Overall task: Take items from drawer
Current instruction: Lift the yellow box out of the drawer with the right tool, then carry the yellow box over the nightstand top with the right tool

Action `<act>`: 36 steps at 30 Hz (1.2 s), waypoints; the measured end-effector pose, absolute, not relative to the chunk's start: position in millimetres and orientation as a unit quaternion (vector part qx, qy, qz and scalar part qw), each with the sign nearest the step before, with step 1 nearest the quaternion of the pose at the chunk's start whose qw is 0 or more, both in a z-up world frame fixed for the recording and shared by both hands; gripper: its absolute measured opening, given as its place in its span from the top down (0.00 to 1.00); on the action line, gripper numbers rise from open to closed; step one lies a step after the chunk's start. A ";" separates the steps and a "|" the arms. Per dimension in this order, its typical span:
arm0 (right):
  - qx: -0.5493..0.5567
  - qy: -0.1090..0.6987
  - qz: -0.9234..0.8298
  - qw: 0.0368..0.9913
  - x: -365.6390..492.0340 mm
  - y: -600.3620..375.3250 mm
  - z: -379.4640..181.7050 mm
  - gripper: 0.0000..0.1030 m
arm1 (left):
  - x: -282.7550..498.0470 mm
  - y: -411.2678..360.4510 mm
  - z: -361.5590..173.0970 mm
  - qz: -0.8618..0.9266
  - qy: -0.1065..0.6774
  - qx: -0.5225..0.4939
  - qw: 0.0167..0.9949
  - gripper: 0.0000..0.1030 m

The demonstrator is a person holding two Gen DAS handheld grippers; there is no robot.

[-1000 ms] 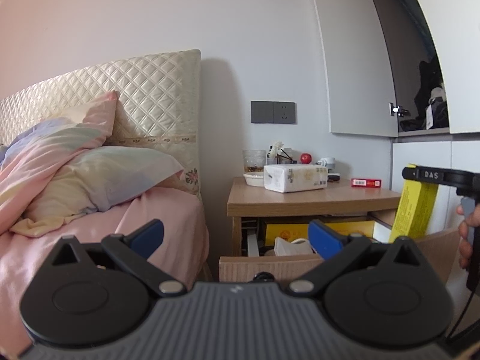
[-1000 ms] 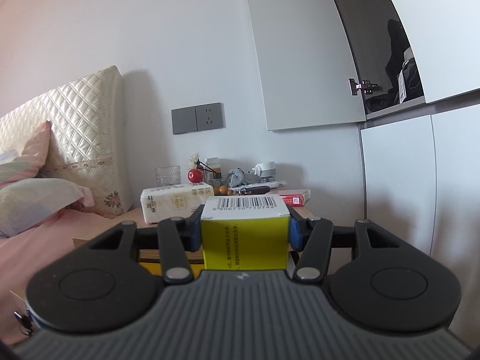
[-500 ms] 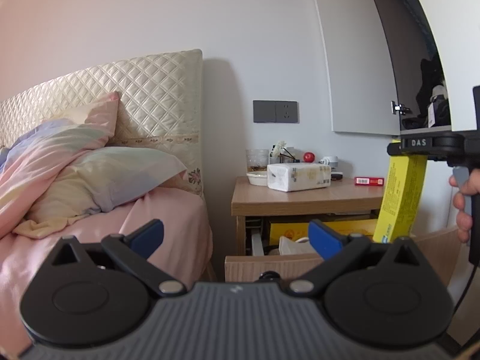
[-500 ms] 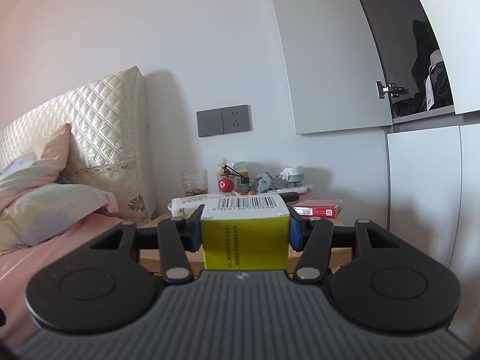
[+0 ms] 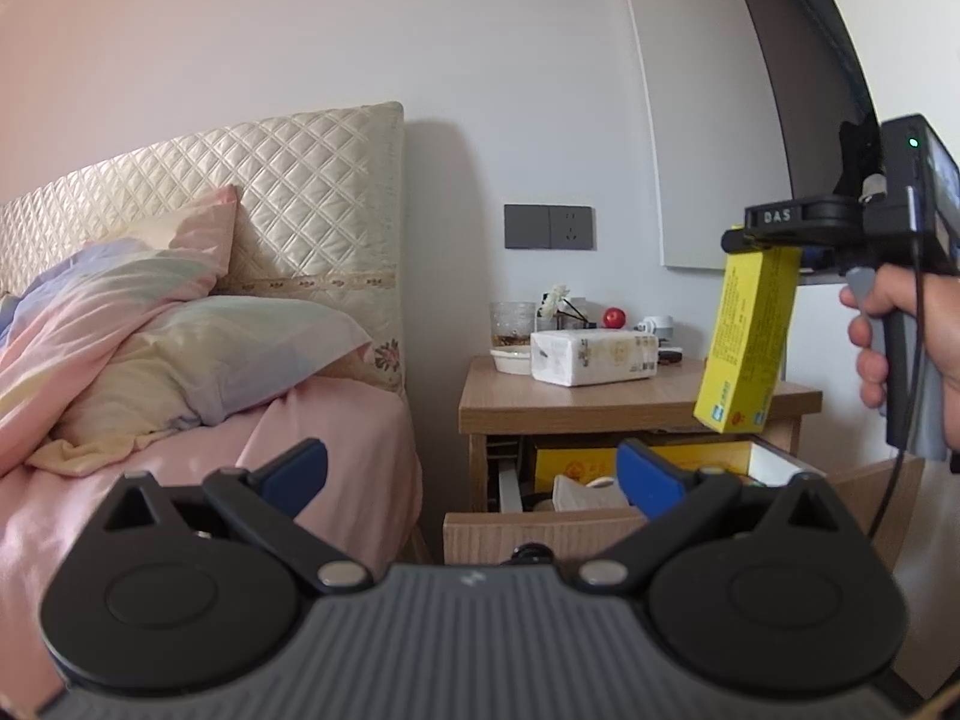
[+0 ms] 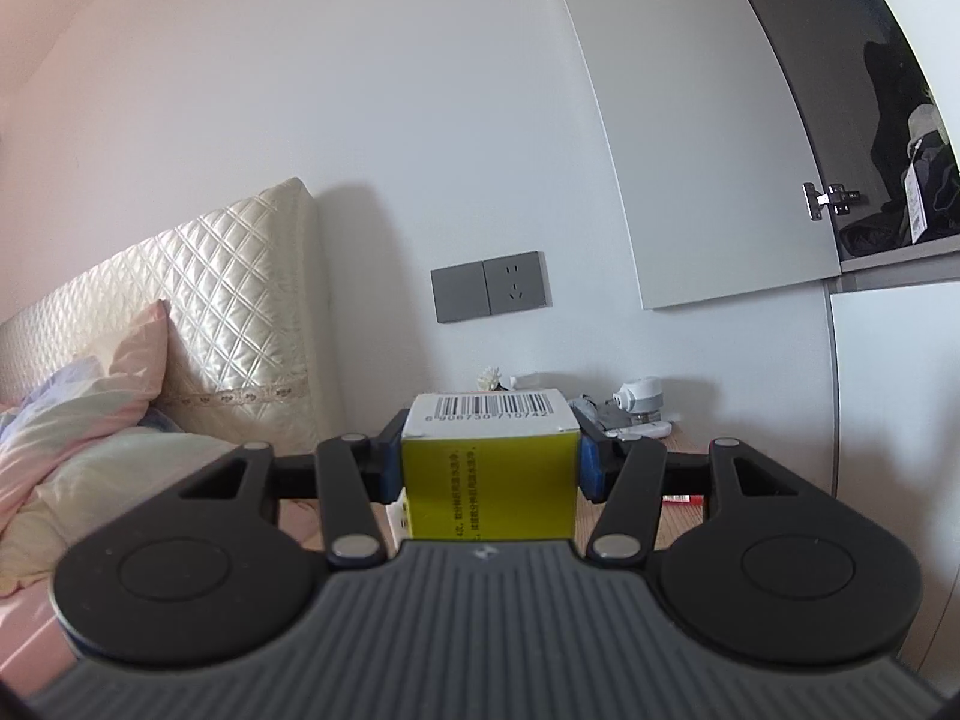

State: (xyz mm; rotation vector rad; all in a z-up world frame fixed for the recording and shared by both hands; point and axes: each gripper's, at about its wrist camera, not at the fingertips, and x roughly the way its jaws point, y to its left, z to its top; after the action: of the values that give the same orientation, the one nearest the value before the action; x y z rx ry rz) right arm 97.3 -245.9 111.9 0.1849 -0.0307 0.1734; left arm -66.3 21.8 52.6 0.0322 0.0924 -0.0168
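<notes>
Your right gripper (image 6: 490, 459) pinched the yellow box (image 6: 487, 489) between its fingers; your left gripper (image 5: 472, 471) stood spread, empty, the open drawer (image 5: 540, 531) beyond its fingertips.

A tall yellow cardboard box (image 5: 747, 342) with fine printed text on its sides and a small blue logo near its lower end hangs in the air, clamped at its top by the right tool (image 6: 489, 459). It tilts slightly, its lower end above the front right part of the wooden bedside surface (image 5: 600, 399). Its white top flap (image 6: 489, 411) carries a black barcode.

Below, the light wooden drawer (image 5: 540, 531) stands pulled open. Inside lie a flat yellow box (image 5: 573, 465) along the back and some whitish crumpled packaging (image 5: 576, 489) in front of it.
</notes>
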 end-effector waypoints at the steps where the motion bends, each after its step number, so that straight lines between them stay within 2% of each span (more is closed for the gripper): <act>1: 0.096 -0.020 0.091 0.991 101.9 -244.8 118.2 0.46 | -66.1 21.8 52.7 -0.009 0.046 0.016 0.999 0.00; 8: 0.145 -0.049 0.099 0.983 139.6 -239.8 143.0 0.46 | -63.5 25.0 52.6 -0.007 0.052 0.007 0.999 0.00; 21: 0.385 0.049 0.117 0.914 225.3 -267.7 83.8 0.46 | -60.8 28.3 52.5 -0.009 0.055 0.002 0.998 0.00; 36: 0.452 0.051 0.070 0.888 232.9 -291.6 50.8 0.43 | -65.4 28.2 53.7 -0.016 0.050 0.000 0.999 0.00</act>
State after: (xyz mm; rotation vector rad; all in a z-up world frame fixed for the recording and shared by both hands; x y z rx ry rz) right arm 232.9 -291.6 50.8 0.9394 0.1054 0.1446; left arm -65.4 28.2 53.7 -0.0006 0.0995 -0.0325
